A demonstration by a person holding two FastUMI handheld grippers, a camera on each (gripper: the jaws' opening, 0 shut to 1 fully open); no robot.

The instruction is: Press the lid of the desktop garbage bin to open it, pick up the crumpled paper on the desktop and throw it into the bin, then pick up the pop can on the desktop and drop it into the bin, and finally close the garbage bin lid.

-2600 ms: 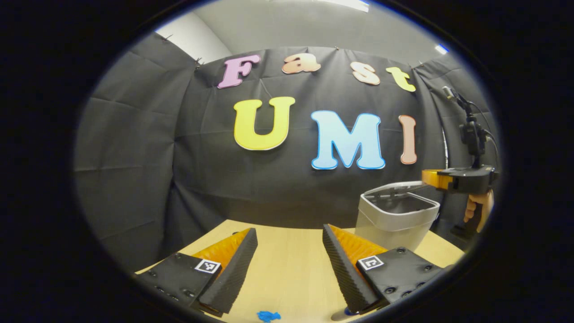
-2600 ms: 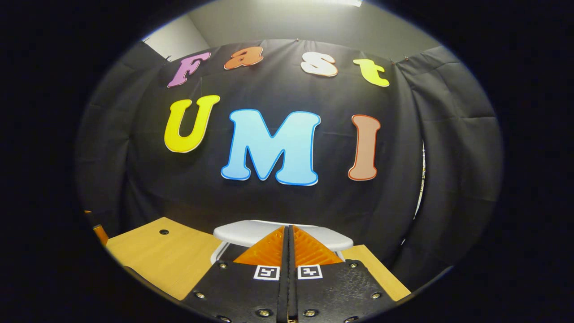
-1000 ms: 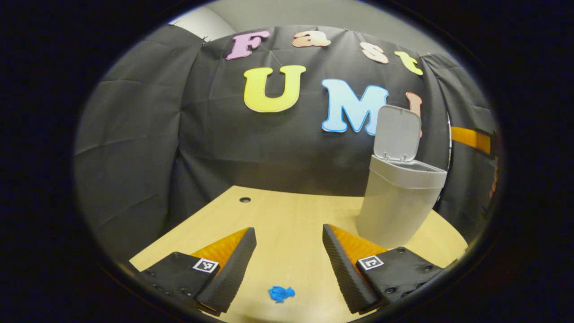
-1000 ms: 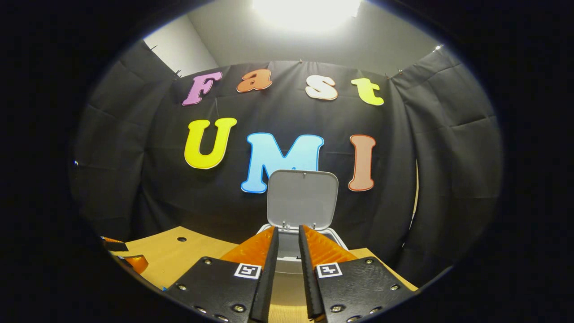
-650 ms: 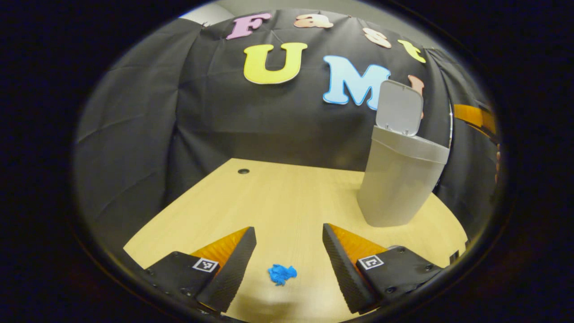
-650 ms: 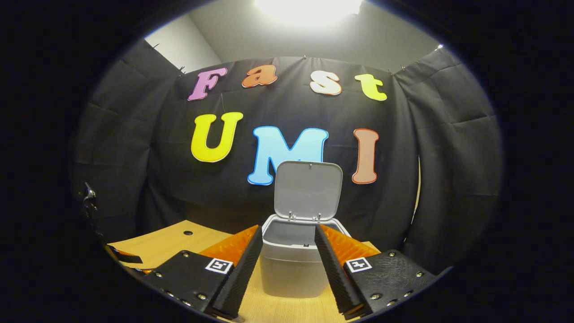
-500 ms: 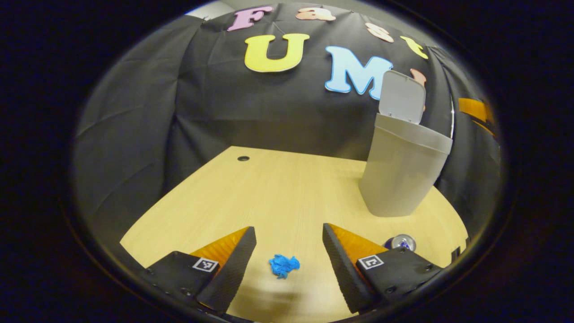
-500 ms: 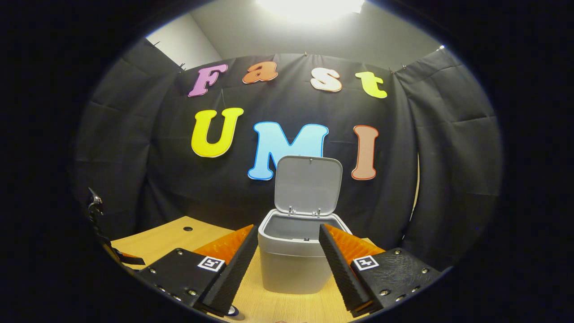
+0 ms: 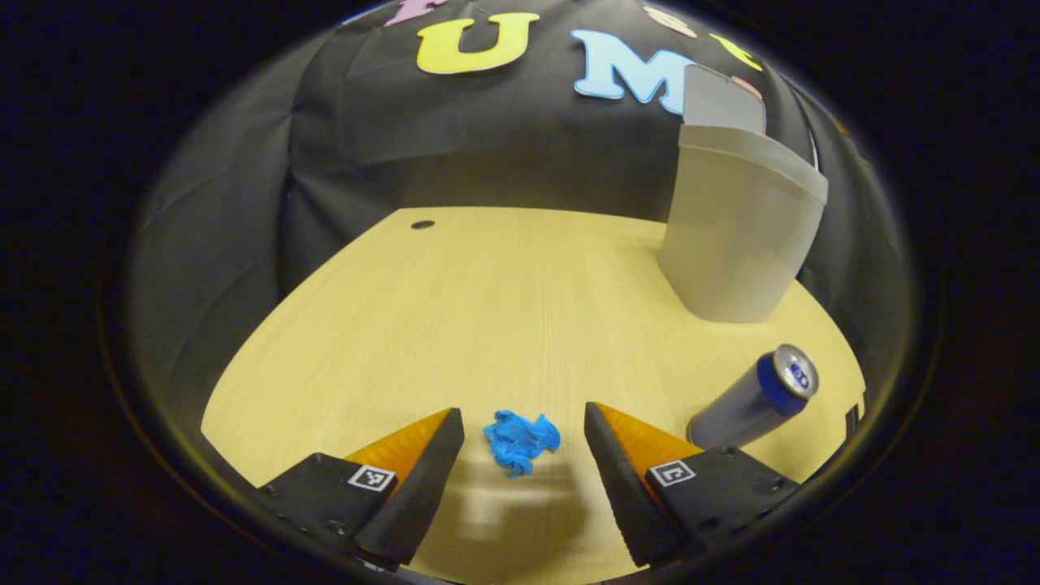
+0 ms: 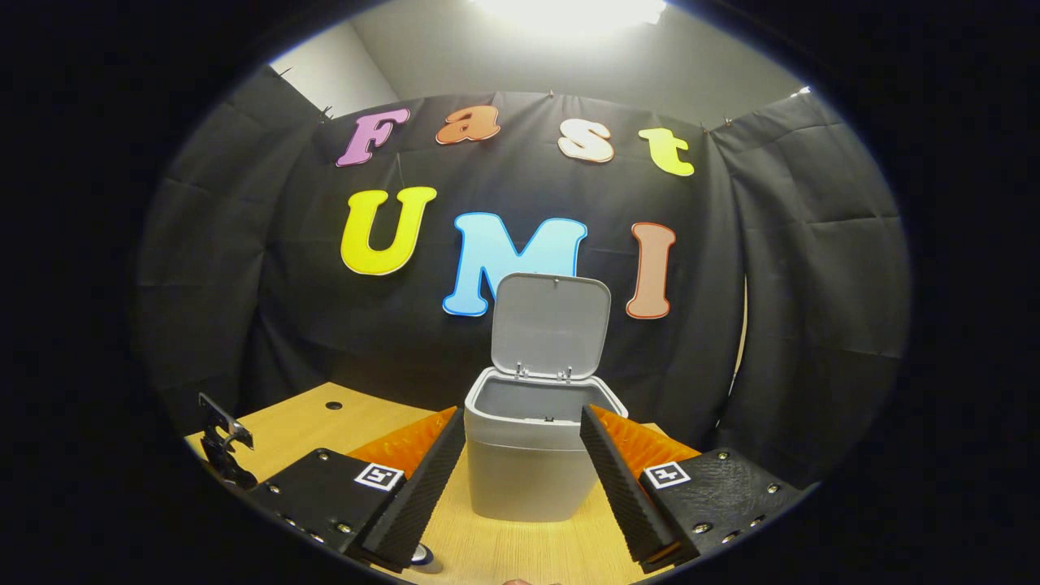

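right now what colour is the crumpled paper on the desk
Bright blue crumpled paper, clearest in the left gripper view.

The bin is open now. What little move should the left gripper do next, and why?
Probably ease the left gripper down and close on the blue paper ball. Its fingers are open with the ball lying on the desk between them, and the bin's lid stands up.

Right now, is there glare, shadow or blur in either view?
Left gripper view: soft blurred shadow on the desk below the blue crumpled paper; edges bend from fisheye. Right gripper view: ceiling light blown out above the open garbage bin.
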